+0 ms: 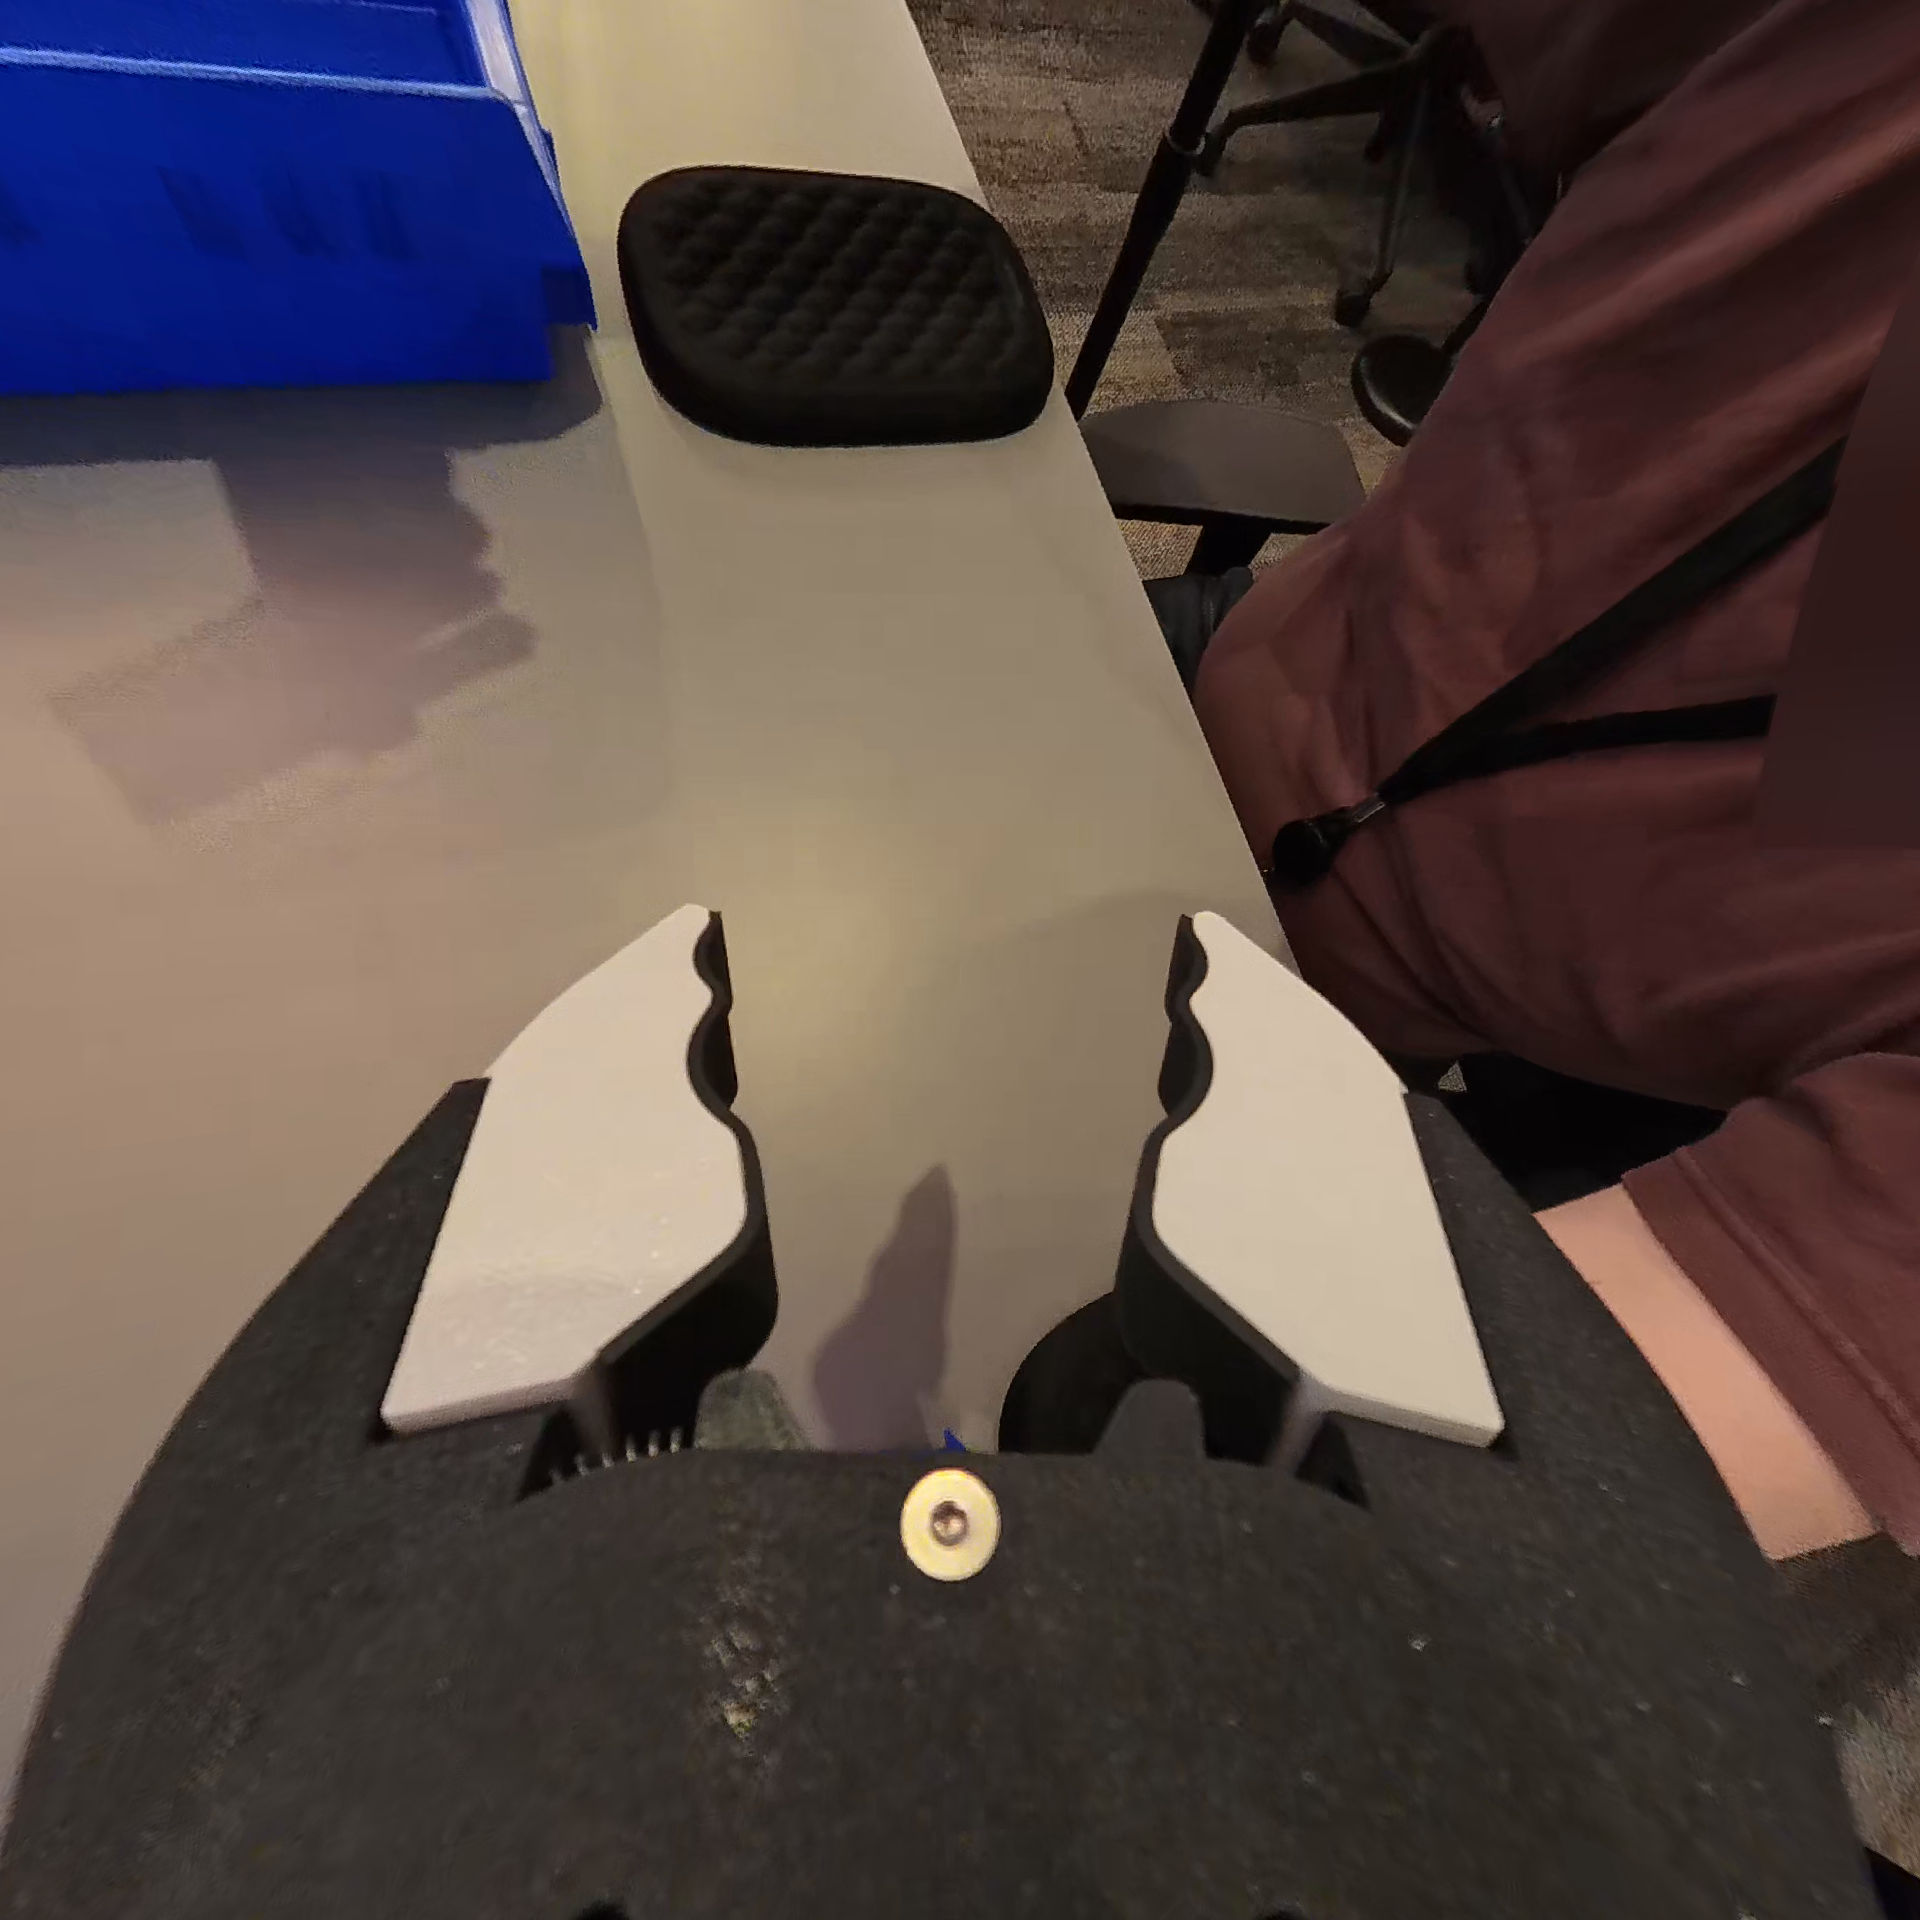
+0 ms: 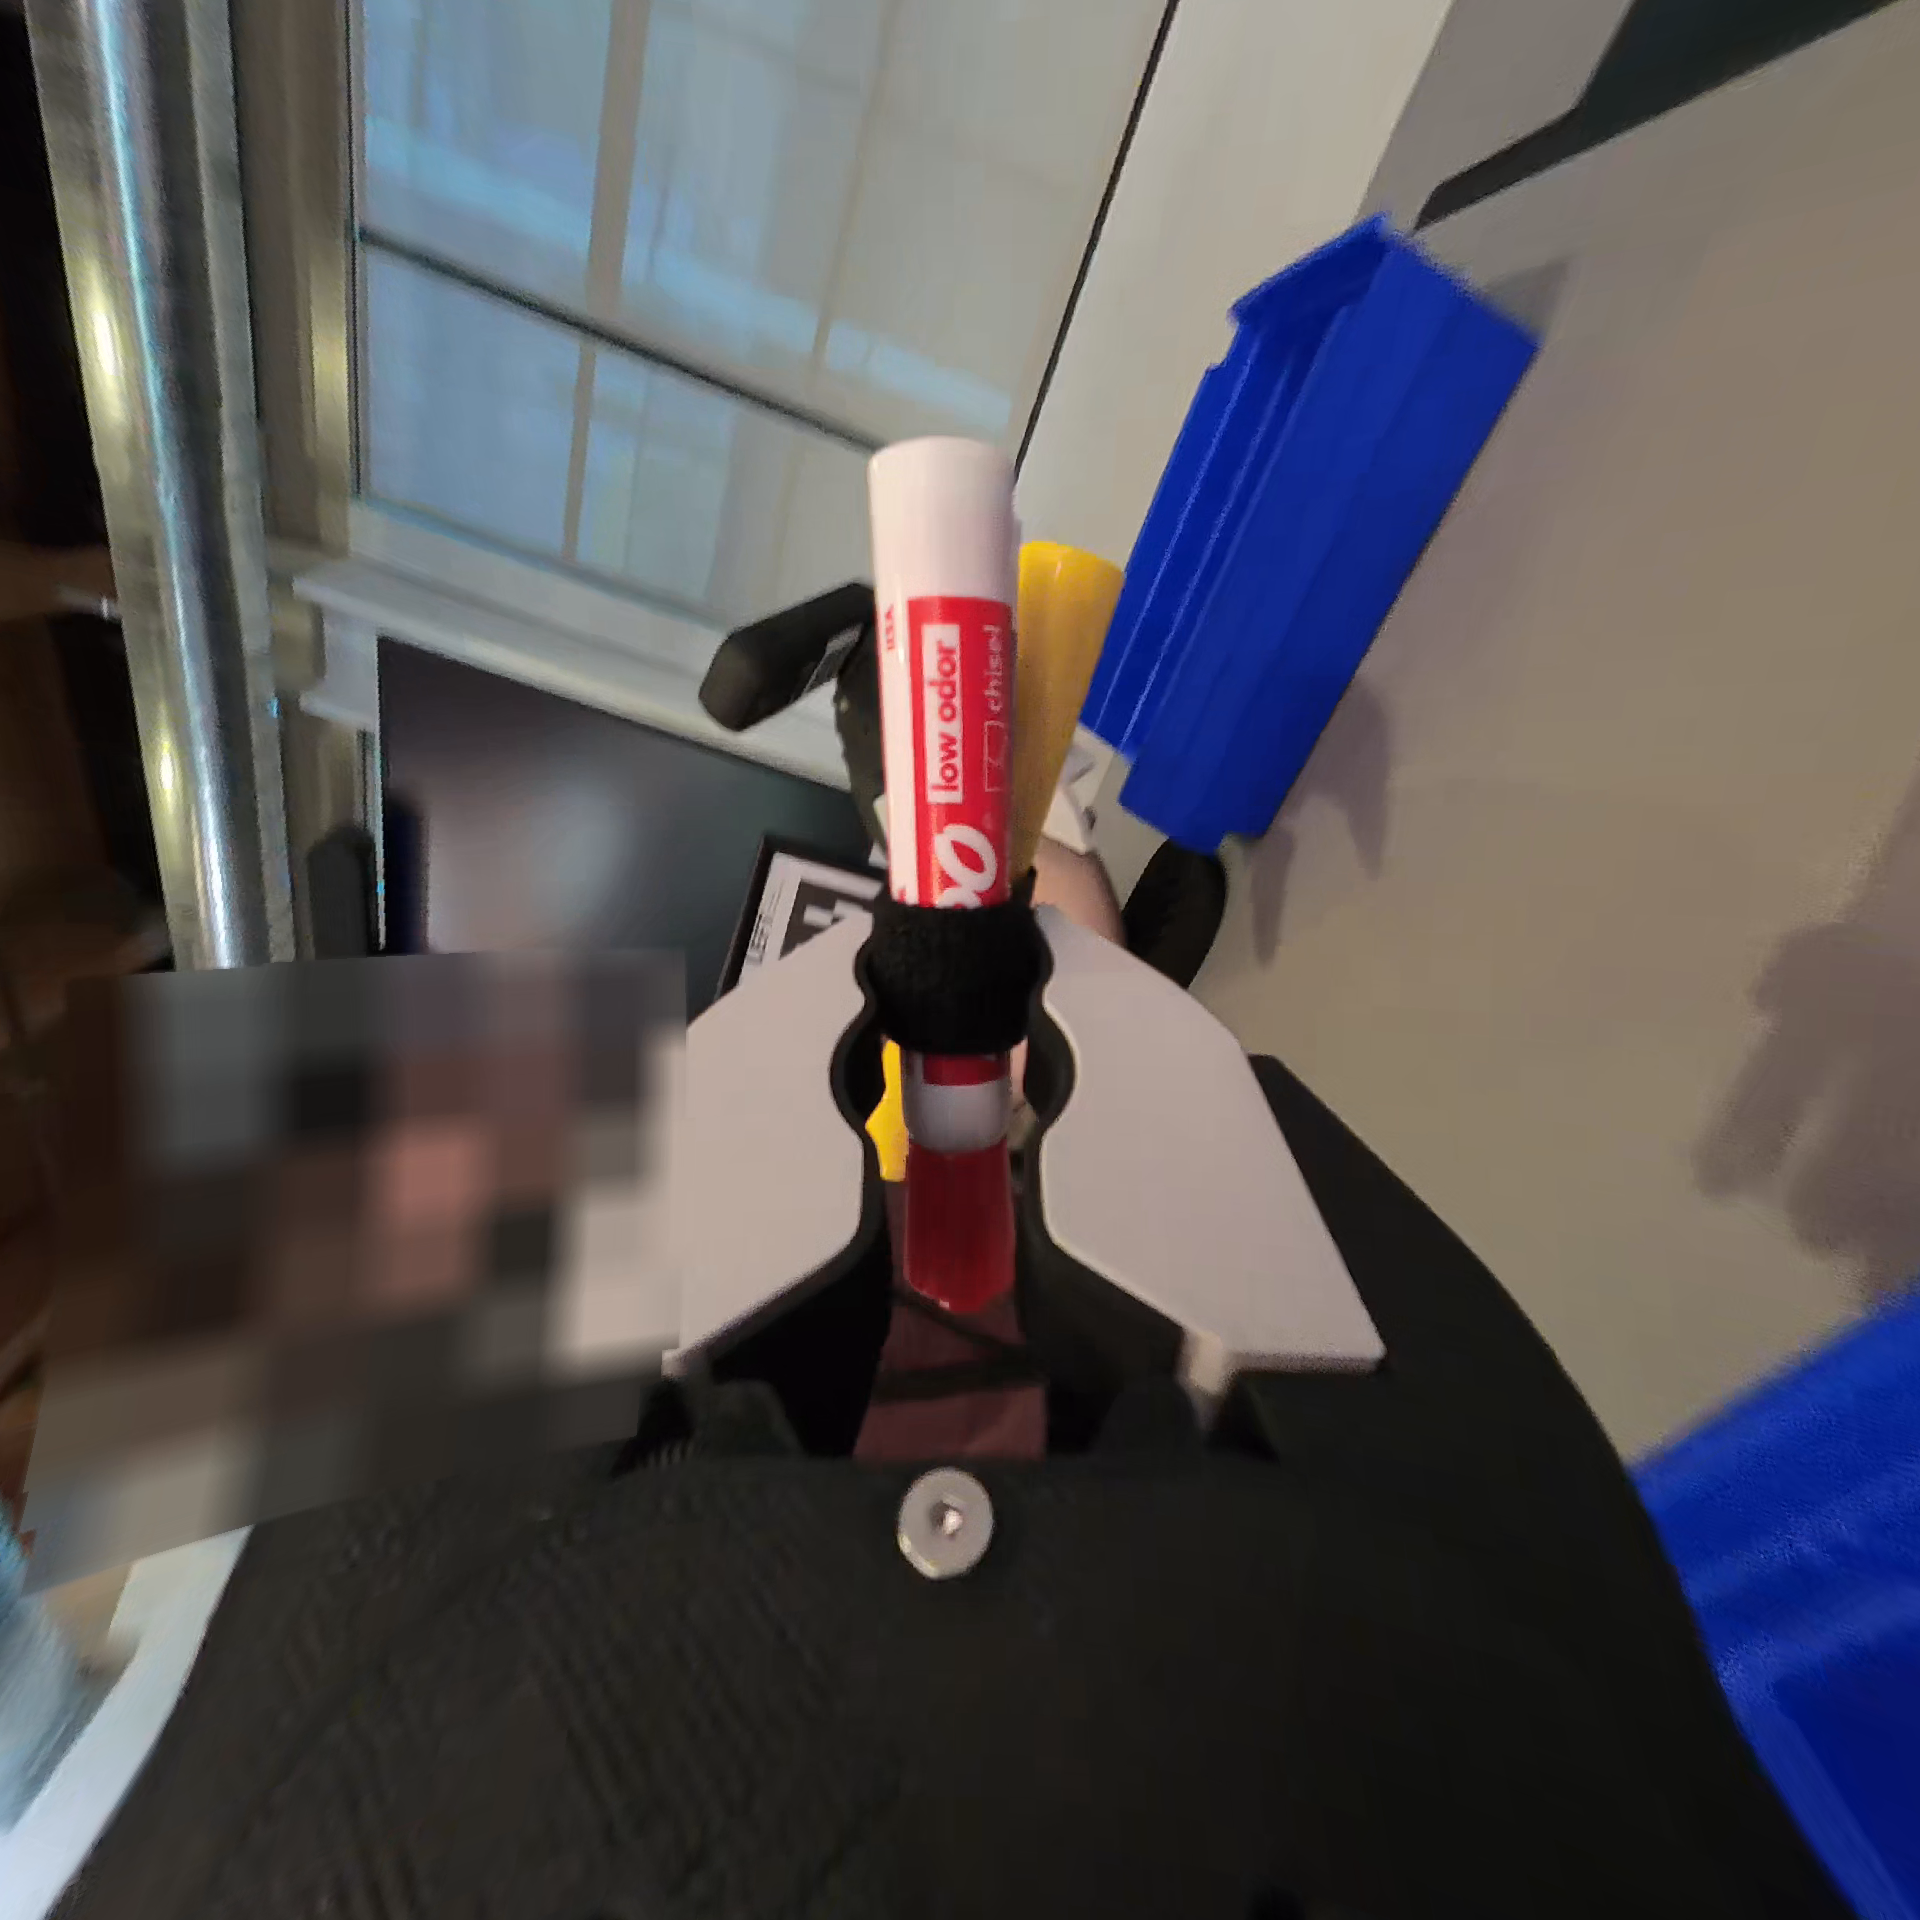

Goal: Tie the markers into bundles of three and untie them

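My right gripper [image 2: 951,971] has its jaws clamped on a bundle [image 2: 951,727] at its black band [image 2: 951,982]: a red-labelled white marker [image 2: 940,665] with printed writing, a yellow one [image 2: 1060,686] behind. My left gripper [image 1: 951,925] hovers over the bench [image 1: 831,727], jaws wide and empty; beyond lie a black pad [image 1: 831,301] and blue bin [image 1: 260,208].

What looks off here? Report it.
Nothing looks damaged or spilled. The right tool is shut on a marker bundle wrapped in a black band, held up off the table. The left tool is open and empty.
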`<state>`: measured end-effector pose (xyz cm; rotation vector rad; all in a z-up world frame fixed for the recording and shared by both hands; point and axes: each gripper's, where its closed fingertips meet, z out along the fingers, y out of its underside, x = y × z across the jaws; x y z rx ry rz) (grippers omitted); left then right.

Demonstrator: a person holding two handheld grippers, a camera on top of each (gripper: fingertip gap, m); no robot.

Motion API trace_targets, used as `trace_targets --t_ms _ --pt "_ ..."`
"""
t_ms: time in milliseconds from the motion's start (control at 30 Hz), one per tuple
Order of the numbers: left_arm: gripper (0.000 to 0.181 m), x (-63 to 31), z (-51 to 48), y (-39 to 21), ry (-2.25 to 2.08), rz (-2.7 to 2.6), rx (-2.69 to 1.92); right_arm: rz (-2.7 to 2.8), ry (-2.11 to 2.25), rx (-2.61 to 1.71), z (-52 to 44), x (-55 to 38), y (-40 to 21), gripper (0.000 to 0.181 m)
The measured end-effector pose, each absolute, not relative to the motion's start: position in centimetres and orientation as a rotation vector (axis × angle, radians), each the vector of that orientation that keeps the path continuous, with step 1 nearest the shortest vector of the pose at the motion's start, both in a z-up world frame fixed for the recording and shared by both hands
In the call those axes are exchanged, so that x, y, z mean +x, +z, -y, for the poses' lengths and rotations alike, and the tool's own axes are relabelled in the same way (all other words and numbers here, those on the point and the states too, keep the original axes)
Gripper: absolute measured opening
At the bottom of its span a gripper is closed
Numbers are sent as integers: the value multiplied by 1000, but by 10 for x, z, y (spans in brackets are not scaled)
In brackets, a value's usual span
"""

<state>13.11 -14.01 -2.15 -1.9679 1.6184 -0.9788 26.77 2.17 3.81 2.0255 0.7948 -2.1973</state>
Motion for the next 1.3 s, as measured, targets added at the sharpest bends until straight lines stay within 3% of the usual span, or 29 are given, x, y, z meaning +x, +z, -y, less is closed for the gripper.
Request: trace_targets --t_ms 433,967,1100,1300 --pt "78 142 148 -30 -973 -1713 -1968 -297 -2450 2283 -111 359 44 23" --pt "77 155 156 -39 -967 -1817 -1968 -90 -2579 2455 -138 390 128 23" --pt "76 153 159 -38 -974 -1824 -1955 -139 -2388 2601 -142 380 96 23" --pt "75 152 158 -40 -978 -1829 -1964 -159 -2008 2762 -160 349 -19 23"
